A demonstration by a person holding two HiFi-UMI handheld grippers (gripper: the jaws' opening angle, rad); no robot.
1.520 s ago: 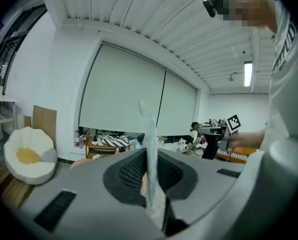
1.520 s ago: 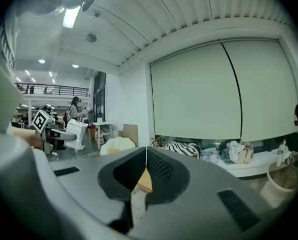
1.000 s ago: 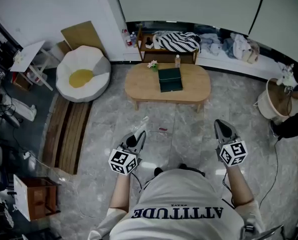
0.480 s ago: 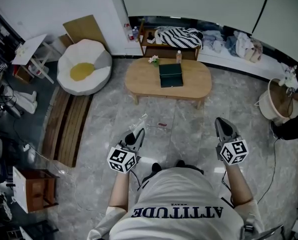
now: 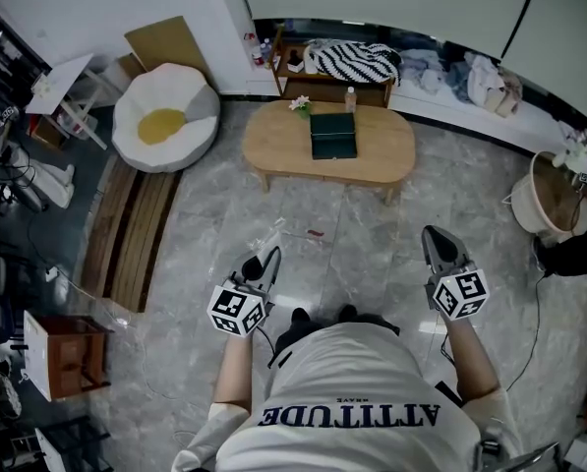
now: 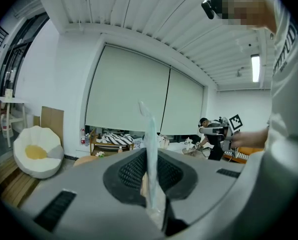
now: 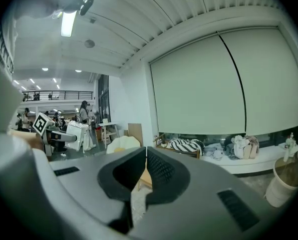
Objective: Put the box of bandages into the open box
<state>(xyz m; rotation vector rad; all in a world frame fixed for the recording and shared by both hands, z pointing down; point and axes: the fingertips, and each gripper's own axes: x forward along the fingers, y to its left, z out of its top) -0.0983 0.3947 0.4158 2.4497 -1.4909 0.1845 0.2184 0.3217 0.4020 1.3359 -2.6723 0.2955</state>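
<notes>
Since the earlier frame the person has stepped a little nearer the low oval wooden table (image 5: 273, 153), and both grippers have come forward with the body, still held level over the grey marble floor (image 5: 214, 224) and well short of the table.

The left gripper (image 5: 269, 258) is pinching a thin clear plastic packet (image 6: 149, 134), which stands up edge-on between its pads. The right gripper (image 5: 434, 236) has its jaws pressed together with nothing between them.

The only box in sight is a dark green flat box (image 5: 332, 135) lying in the middle of the table, far from both grippers. From here I cannot tell whether it is the bandage carton or the open box, nor whether its lid is up.

A bandage carton should be light and fairly stiff, though its thin card walls would dent under a hard squeeze and may be smooth enough to slide. Taking it across its two narrow sides, near the middle, looks safest.
</notes>
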